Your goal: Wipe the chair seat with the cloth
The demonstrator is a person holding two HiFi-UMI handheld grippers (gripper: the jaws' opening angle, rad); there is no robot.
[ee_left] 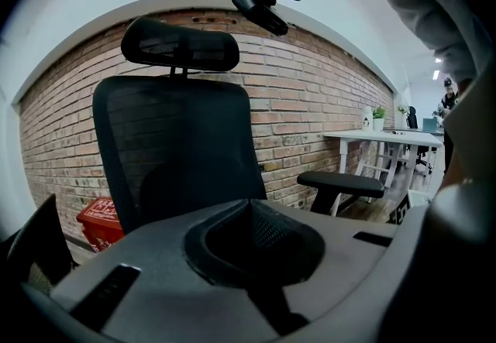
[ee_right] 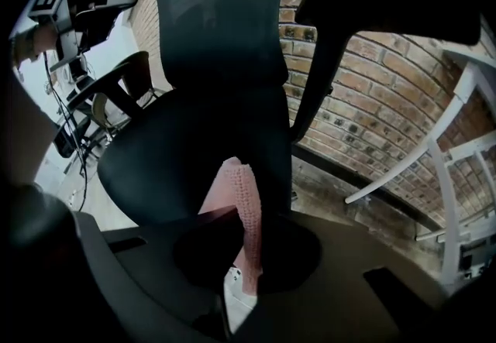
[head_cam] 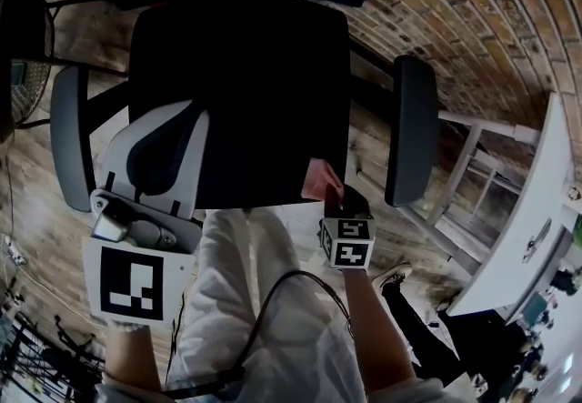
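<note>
Head view, looking steeply down: a black mesh office chair seat (head_cam: 245, 101) filled the middle of the frame, with padded grey armrests (head_cam: 414, 128) on either side. The right claw (head_cam: 334, 199) hung over the seat's front edge, towards its right side, pinching a small pink knitted cloth (head_cam: 318, 179). The left claw (head_cam: 156, 160) hovered over the front left part of the seat. Wiping looked not yet begun: the cloth was gathered at the edge, not spread flat, and the whole seat seemed left to do.

Left gripper view: the left claw (ee_left: 249, 206) was closed, tips meeting, with nothing between them. Beyond it rose the chair's tall black mesh backrest (ee_left: 178, 148) against a red-brown brick wall (ee_left: 310, 78). A white bench (ee_left: 384, 135) stood off to the right.

Right gripper view: the right claw (ee_right: 244, 256) was clamped on the cloth (ee_right: 242, 210), which stuck out past its tips as a narrow upright fold. The dark seat (ee_right: 178, 163) lay just beyond; whether cloth and seat touched could not be told
</note>
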